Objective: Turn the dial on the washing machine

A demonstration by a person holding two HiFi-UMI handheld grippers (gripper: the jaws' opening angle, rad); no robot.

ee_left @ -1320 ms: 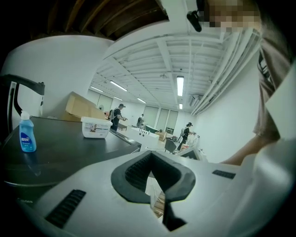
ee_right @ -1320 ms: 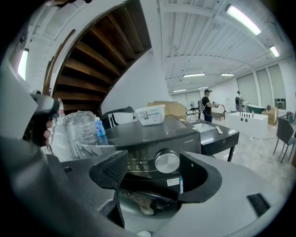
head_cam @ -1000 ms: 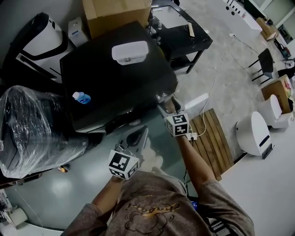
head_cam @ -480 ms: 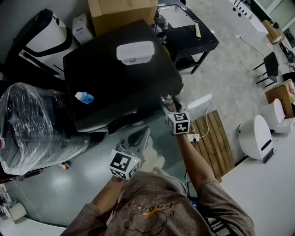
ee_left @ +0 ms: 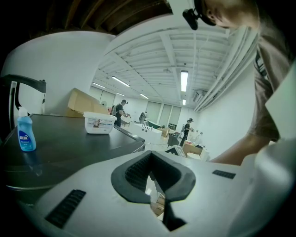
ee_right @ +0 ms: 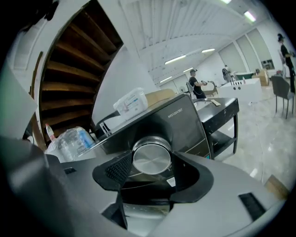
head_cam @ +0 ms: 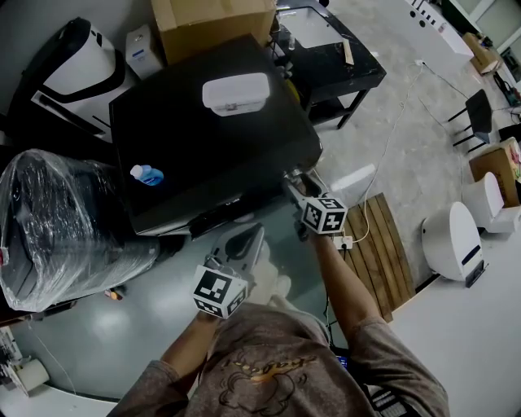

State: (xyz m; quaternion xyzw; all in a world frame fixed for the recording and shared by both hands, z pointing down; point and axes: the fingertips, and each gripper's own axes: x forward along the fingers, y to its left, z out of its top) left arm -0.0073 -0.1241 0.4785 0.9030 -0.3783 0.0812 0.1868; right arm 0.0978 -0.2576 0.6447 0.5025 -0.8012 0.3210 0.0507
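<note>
The black washing machine fills the middle of the head view, seen from above. Its round silver dial sits on the front panel at the machine's right corner. My right gripper reaches that corner. In the right gripper view the dial lies squarely between the two dark pads, which touch its rim on both sides as the jaws are closing. My left gripper hangs lower, in front of the machine and apart from it. Its jaws meet at the tips with nothing held.
On the machine's lid stand a small blue bottle and a white lidded box. A plastic-wrapped bulk is at the left, a cardboard box behind, a black table at back right, a wooden pallet on the floor.
The right gripper's jaws have drawn in onto the dial, and its marker cube has shifted right and rolled. The left gripper has stayed put.
</note>
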